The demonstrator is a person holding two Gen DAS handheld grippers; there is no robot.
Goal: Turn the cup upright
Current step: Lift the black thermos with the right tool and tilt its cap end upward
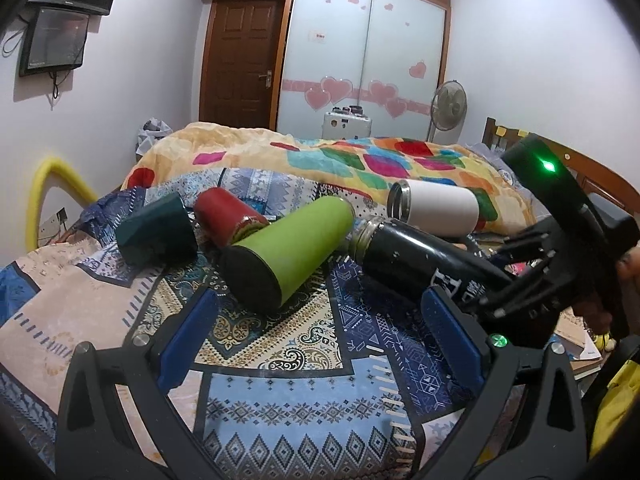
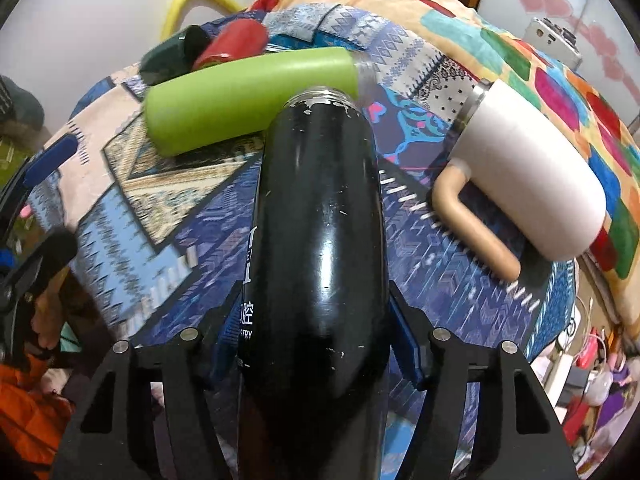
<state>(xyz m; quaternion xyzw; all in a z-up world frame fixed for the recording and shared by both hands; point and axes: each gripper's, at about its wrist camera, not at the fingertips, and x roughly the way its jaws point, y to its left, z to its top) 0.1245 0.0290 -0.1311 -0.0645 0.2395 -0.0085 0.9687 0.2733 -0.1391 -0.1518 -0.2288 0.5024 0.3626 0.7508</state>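
Five cups lie on their sides across the patterned bedspread (image 1: 280,420), and the right hand-held gripper (image 2: 316,344) has its blue pads clamped on the base end of the black flask (image 2: 320,220). That flask lies tilted, threaded steel mouth pointing away, and the mouth looks to be touching, or all but touching, the green tumbler's (image 2: 248,100) side. From the left wrist view the same black flask (image 1: 416,256) runs diagonally from the right gripper's (image 1: 492,292) fingers up toward the green tumbler (image 1: 288,248).

Nearest the left camera, the left hand-held gripper (image 1: 320,336) hangs spread wide with nothing between its blue pads (image 1: 188,336); beneath it is a bare stretch of bedspread, the roomiest patch on the bed. Just beyond, the green tumbler lies with its dark base toward that gripper. Behind it the red cup (image 1: 228,216) rests against its far side, and the dark green cup (image 1: 156,232) sits just left of the red one, near the bed's left edge where the cloth drops away.

Over to the right, the white mug (image 2: 532,172) lies with its tan handle (image 2: 468,224) toward the black flask, a strip of blue cloth between them. Farther back the bright quilt (image 1: 360,160) heaps up, closing off the far side.
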